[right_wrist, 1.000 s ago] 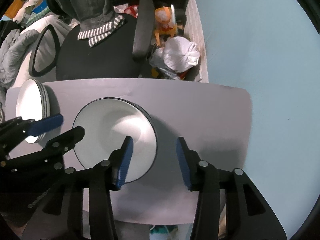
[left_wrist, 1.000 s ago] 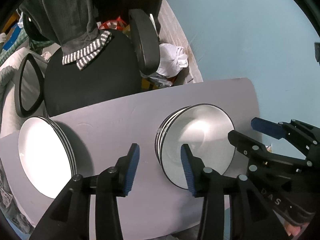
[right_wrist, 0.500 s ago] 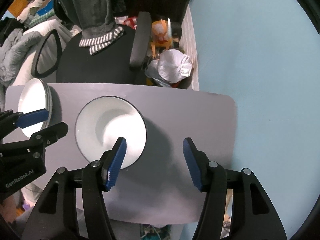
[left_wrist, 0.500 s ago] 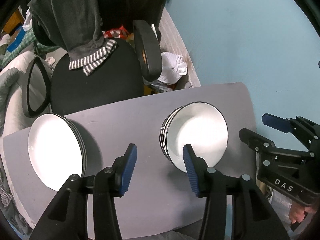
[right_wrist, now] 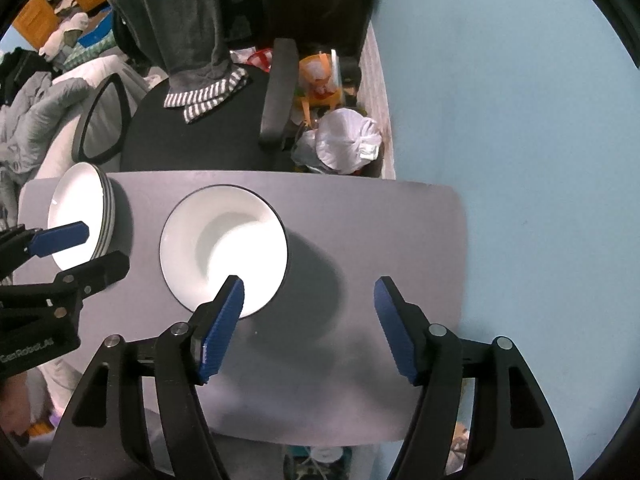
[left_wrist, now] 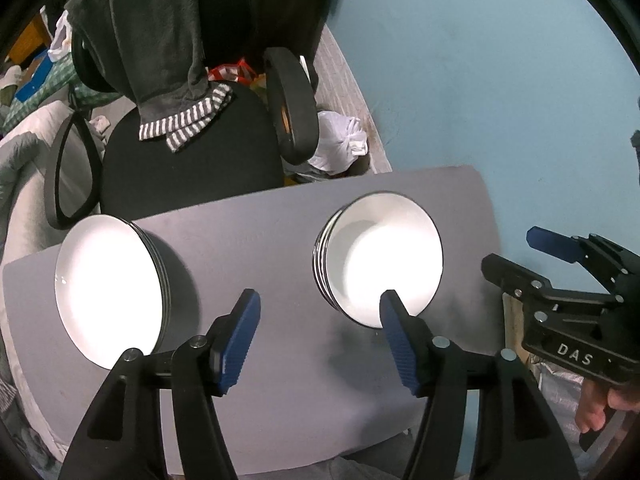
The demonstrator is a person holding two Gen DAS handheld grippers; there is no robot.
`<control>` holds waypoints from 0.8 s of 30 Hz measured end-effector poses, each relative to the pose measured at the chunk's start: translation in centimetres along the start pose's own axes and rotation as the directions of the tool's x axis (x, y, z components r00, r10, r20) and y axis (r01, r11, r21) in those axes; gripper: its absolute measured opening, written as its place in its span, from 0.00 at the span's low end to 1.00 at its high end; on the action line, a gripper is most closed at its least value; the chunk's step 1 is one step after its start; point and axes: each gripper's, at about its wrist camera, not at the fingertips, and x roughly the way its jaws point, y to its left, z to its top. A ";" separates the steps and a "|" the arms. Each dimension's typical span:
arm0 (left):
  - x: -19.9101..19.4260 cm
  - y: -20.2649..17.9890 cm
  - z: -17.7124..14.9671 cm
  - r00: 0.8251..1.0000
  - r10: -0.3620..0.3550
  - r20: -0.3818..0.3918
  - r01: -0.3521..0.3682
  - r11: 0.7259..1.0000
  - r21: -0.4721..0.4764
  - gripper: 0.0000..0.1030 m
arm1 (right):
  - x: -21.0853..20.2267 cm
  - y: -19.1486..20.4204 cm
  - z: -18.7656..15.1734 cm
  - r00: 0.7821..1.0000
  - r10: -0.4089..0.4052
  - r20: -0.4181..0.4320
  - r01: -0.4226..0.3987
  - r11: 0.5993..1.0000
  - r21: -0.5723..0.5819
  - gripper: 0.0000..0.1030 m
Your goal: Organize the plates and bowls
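A stack of white plates [left_wrist: 108, 288] sits at the left of the grey table [left_wrist: 280, 360]; it also shows in the right wrist view [right_wrist: 78, 212]. A stack of white bowls with dark rims [left_wrist: 384, 264] sits right of the middle, and shows in the right wrist view [right_wrist: 224, 252]. My left gripper [left_wrist: 320, 336] is open and empty, held above the table between the two stacks. My right gripper [right_wrist: 308, 320] is open and empty, above the table to the right of the bowls; it also shows in the left wrist view [left_wrist: 520, 252].
A black office chair [left_wrist: 188, 160] with a grey garment [left_wrist: 160, 40] draped on it stands behind the table. A white bag [right_wrist: 344, 144] and clutter lie on the floor by the blue wall [right_wrist: 500, 100]. Bedding [right_wrist: 36, 112] is at the far left.
Both grippers have pulled back and up from the table, so the stacks look smaller. Both have opened wider. The plates and bowls have not moved.
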 end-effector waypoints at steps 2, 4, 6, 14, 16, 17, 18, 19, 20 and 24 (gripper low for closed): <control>0.4 -0.1 -0.3 1.000 -0.003 -0.016 0.003 1.000 0.003 0.61 | 0.7 -0.2 -0.1 1.000 0.005 -0.008 -0.005 1.000 0.001 0.68; 0.9 -0.1 -0.6 1.000 -0.005 -0.024 0.005 1.000 0.005 0.61 | 1.3 -0.4 -0.3 1.000 0.010 -0.015 -0.010 1.000 0.004 0.68; 1.4 0.0 -0.7 1.000 -0.001 -0.025 0.001 1.000 0.003 0.62 | 1.7 -0.6 -0.4 1.000 0.013 -0.021 -0.012 1.000 0.010 0.68; 2.1 0.5 -0.5 1.000 0.003 -0.010 -0.003 0.999 -0.037 0.71 | 2.9 -0.9 -0.7 0.999 0.027 -0.036 -0.026 1.000 0.006 0.68; 2.3 0.6 -0.3 1.000 0.005 -0.008 -0.006 0.999 -0.038 0.74 | 3.1 -1.1 -0.7 0.999 0.030 -0.037 -0.030 1.000 0.003 0.69; 2.4 0.6 -0.1 1.000 0.008 -0.007 -0.008 0.999 -0.040 0.74 | 3.2 -1.1 -0.7 0.999 0.033 -0.036 -0.033 0.999 0.002 0.69; 2.6 0.6 0.0 1.000 0.009 -0.008 -0.009 0.999 -0.042 0.74 | 3.4 -1.1 -0.7 0.999 0.034 -0.036 -0.034 0.999 0.000 0.69; 2.7 0.6 0.0 1.000 0.009 -0.010 -0.009 0.999 -0.043 0.74 | 3.7 -1.1 -0.6 0.999 0.032 -0.037 -0.032 0.999 -0.002 0.69; 3.0 0.6 0.2 1.000 0.009 -0.014 -0.010 0.999 -0.047 0.74 | 3.9 -1.2 -0.5 0.999 0.032 -0.040 -0.033 0.999 -0.005 0.69; 3.8 0.6 0.5 1.000 0.007 -0.020 -0.008 0.998 -0.058 0.74 | 5.1 -1.1 -0.3 0.998 0.048 -0.051 -0.048 0.999 -0.016 0.69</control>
